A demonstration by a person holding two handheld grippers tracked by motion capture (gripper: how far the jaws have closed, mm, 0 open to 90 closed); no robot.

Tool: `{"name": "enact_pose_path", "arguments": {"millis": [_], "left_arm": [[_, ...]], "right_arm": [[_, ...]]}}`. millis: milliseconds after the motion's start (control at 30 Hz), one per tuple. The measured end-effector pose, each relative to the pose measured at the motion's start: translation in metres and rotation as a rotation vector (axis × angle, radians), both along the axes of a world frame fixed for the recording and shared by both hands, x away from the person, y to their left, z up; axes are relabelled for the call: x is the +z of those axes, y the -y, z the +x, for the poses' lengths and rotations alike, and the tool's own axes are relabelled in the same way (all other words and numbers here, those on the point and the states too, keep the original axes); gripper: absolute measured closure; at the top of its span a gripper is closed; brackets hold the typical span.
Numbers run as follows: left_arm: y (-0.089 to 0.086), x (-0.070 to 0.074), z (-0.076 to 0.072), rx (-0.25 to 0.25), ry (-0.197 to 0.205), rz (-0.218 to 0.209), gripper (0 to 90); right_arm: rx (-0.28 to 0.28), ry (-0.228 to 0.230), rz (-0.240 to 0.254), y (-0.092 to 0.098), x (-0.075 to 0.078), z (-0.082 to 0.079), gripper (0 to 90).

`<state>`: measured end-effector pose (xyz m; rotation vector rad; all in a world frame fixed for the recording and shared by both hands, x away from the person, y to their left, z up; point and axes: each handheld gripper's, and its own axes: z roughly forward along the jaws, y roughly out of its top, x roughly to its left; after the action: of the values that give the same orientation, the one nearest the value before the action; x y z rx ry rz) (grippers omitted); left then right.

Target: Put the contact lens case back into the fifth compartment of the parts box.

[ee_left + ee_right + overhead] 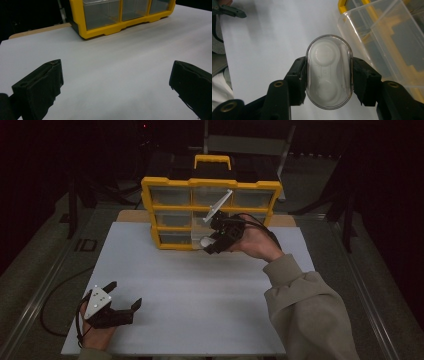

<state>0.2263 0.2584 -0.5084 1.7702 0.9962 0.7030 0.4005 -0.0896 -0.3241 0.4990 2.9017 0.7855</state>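
Observation:
My right gripper (212, 242) is shut on a clear oval plastic case (328, 72) with a white two-cup insert inside, its pads pressing on the case's long sides. It hangs just above the white board, right beside a clear drawer (382, 37) pulled out of the yellow organizer (210, 183). In the high view the case (206, 240) is a small white spot at the jaws, in front of the organizer's lower row. My left gripper (125, 294) rests at the board's near left corner, open, with nothing between its fingers (40, 85).
The yellow organizer (110, 30) stands upright at the back of the white board (200, 290), with rows of clear drawers and a yellow handle on top. A black cable (50, 305) trails off the board's left side. Dark floor surrounds the table.

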Motion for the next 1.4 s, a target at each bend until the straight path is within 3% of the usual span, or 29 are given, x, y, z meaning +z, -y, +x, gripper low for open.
{"name": "enact_pose_path", "arguments": {"millis": [700,1400], "left_arm": [[-0.001,0.000,0.000,0.002,-0.001,-0.004,0.0],[-0.001,-0.001,0.001,-0.001,-0.005,-0.002,0.0]], "right_arm": [[-0.072,0.015,0.025,0.000,0.018,0.024,48.9],[-0.192,0.019,0.050,0.008,0.015,0.049,48.8]]}}
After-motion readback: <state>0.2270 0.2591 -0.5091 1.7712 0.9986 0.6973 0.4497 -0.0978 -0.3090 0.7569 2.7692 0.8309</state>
